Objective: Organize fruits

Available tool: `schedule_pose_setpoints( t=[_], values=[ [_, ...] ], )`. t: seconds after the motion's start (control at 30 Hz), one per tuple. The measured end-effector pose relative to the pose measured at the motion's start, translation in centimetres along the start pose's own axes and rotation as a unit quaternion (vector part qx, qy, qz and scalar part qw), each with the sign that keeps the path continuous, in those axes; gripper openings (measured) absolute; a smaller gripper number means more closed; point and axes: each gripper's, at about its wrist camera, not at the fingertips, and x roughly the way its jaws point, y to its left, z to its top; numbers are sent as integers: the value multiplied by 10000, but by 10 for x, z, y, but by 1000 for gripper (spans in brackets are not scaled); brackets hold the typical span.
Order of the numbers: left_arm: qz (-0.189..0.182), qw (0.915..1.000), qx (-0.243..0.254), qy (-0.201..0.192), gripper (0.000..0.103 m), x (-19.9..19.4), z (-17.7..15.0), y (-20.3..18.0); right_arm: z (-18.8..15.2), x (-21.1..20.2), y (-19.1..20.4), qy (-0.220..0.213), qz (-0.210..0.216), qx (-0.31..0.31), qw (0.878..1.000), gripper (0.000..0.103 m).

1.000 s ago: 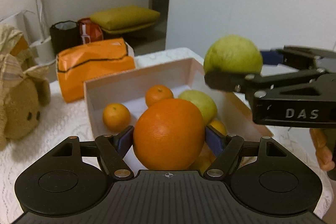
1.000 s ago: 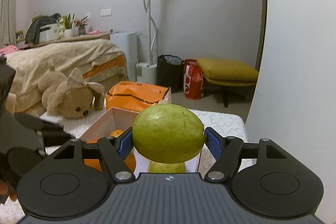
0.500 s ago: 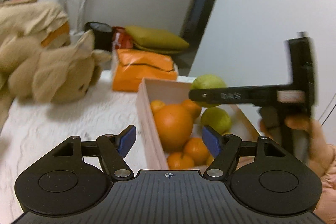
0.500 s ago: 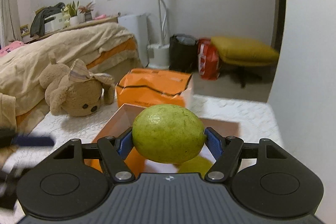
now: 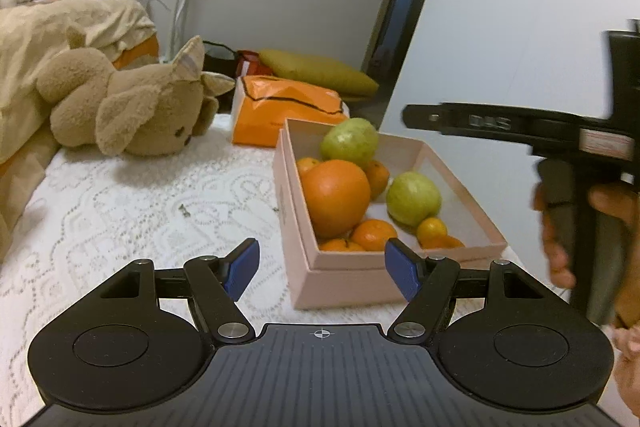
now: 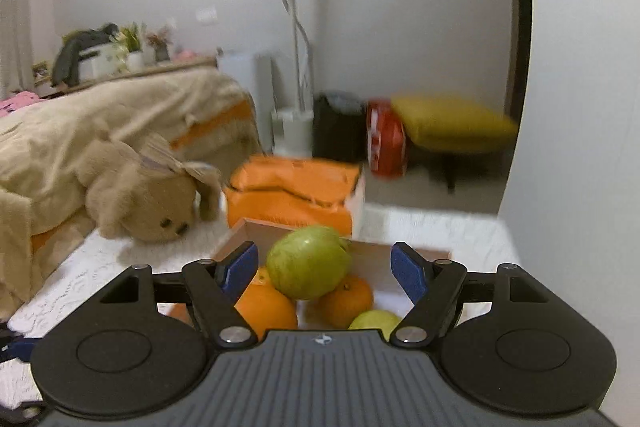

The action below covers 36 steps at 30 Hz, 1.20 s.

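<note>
Right wrist view: my right gripper (image 6: 323,269) had just spread, green guava (image 6: 308,262) freed atop the oranges (image 6: 346,294). Left gripper (image 5: 322,269) gaped empty. Best withdrawn straight back, clear of the box (image 5: 404,149).

Right gripper (image 5: 416,115) — blurred, edge-cropped

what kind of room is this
Most likely a bedroom at home: a bed with a rumpled tan blanket, a teddy bear lying on the white lace cover, and a yellow cushioned seat by the wall.

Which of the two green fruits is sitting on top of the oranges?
The far green fruit, at the box's back end, perches on oranges; the other lies lower, beside them.
</note>
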Motion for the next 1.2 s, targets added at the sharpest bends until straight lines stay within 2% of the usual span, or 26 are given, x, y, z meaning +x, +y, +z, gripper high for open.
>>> schedule_pose_setpoints(
  t=[0.13, 0.27, 0.47, 0.67, 0.77, 0.87, 1.2],
  values=[
    [71, 9999, 97, -46, 75, -4, -12, -13, -15, -47, 7, -241, -62, -307, 9992, 75],
    [355, 9993, 3, -76, 75, -2, -38, -21, -50, -76, 3, 46, -190, -204, 9996, 76],
    [523, 9979, -273, 263, 75, 13, -73, -27, -112, -84, -8, 617, -355, 317, 9970, 76],
    [908, 9951, 325, 226, 75, 18, -85, -46, -146, -75, -11, 1051, -382, 596, 9919, 76],
    [1181, 9904, 694, 194, 75, 22, -90, -59, -156, -76, -3, 856, -605, 302, 9940, 77],
    [1223, 9907, 600, 40, 76, 20, -95, -59, -162, -78, 1, 689, -689, 206, 9950, 78],
    [1248, 9898, 684, 50, 76, 20, -95, -60, -165, -80, -3, 615, -668, 300, 9954, 79]
  ],
)
